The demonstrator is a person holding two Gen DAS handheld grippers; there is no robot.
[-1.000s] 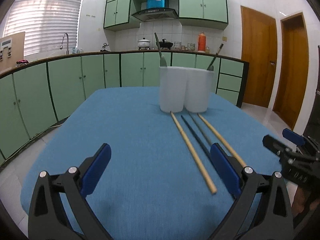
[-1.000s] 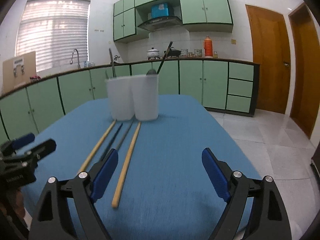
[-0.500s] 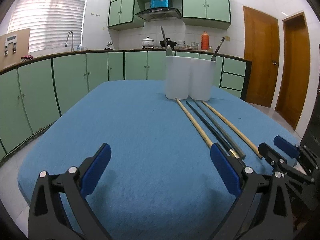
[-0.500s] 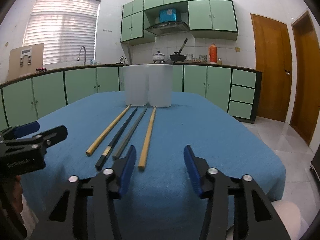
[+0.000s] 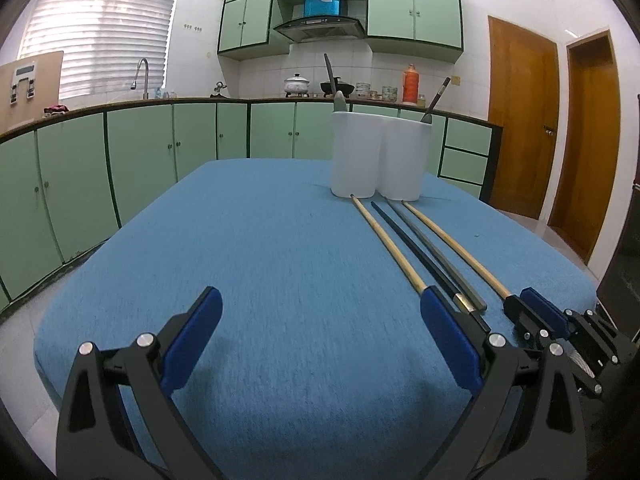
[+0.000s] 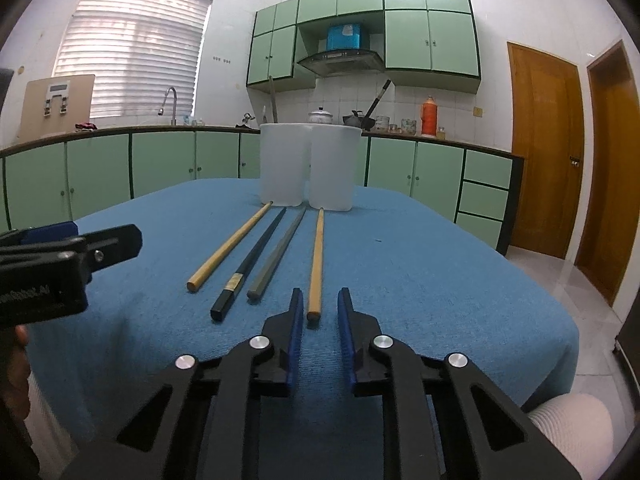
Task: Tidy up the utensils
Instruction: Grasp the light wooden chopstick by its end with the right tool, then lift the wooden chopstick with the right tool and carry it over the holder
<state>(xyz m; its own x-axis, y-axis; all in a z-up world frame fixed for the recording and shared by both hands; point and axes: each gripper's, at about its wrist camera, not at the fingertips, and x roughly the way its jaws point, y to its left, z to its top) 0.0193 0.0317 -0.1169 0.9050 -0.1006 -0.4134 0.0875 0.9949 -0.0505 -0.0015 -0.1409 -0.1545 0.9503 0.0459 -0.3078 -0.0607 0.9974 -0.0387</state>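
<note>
Several chopsticks lie side by side on the blue tablecloth [image 6: 420, 280]: a tan one [image 6: 230, 246], a black one [image 6: 256, 258], a grey one [image 6: 280, 250] and another tan one [image 6: 317, 256]. Two white holders [image 6: 308, 170] stand at their far ends, each with a utensil in it. My right gripper [image 6: 319, 310] is narrowed, its blue pads on either side of the near tip of the right tan chopstick, apart from it. My left gripper [image 5: 320, 316] is wide open and empty, left of the chopsticks [image 5: 416, 248]. The holders also show in the left wrist view [image 5: 380, 158].
The table's near edge and corners drop off just below both grippers. Green kitchen cabinets [image 5: 140, 152] run along the left and back. Wooden doors [image 6: 540, 152] stand at the right. The left gripper shows at the left of the right wrist view [image 6: 60, 256].
Both grippers have dropped low toward the table's near edge. My right gripper has narrowed from wide open and lined up with the right tan chopstick's tip.
</note>
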